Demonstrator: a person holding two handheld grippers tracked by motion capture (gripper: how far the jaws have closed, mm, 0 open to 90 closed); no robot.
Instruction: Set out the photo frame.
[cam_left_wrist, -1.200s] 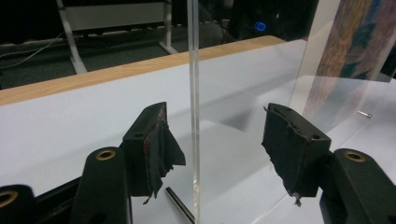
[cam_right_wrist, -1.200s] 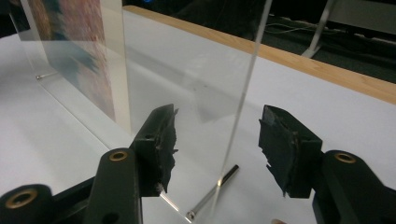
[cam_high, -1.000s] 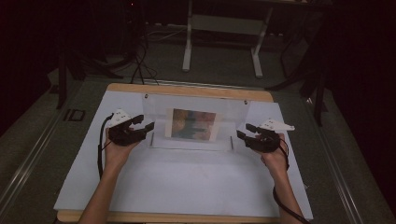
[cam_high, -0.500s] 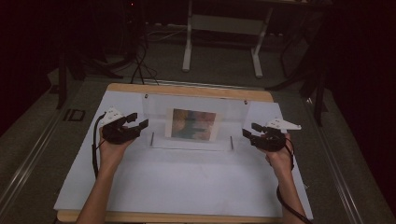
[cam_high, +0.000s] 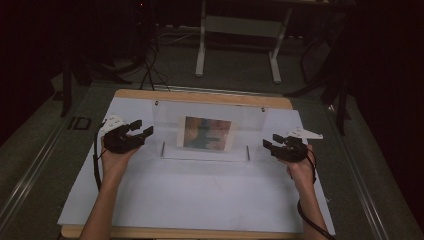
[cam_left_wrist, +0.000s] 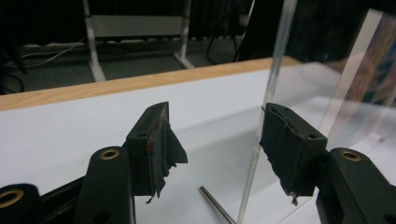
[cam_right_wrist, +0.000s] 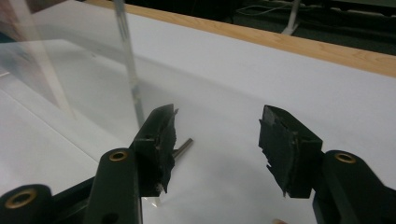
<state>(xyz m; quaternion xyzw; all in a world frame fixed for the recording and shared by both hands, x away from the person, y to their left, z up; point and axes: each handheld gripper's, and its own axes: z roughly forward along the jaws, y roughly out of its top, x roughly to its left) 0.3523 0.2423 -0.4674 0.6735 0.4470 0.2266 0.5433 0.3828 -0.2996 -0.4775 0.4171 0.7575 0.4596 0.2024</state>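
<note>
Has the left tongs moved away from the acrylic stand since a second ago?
Yes. The left tongs has drawn outward to the left, widening the gap to the clear acrylic stand.

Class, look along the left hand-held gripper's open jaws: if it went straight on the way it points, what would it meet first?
Most likely the clear acrylic panel: its near edge already stands between the left hand-held gripper jaws, closer to the right one. Exact depth is hard to judge.

Blurred picture (cam_high: 207, 133) behind clear panel (cam_high: 210, 112)
</note>
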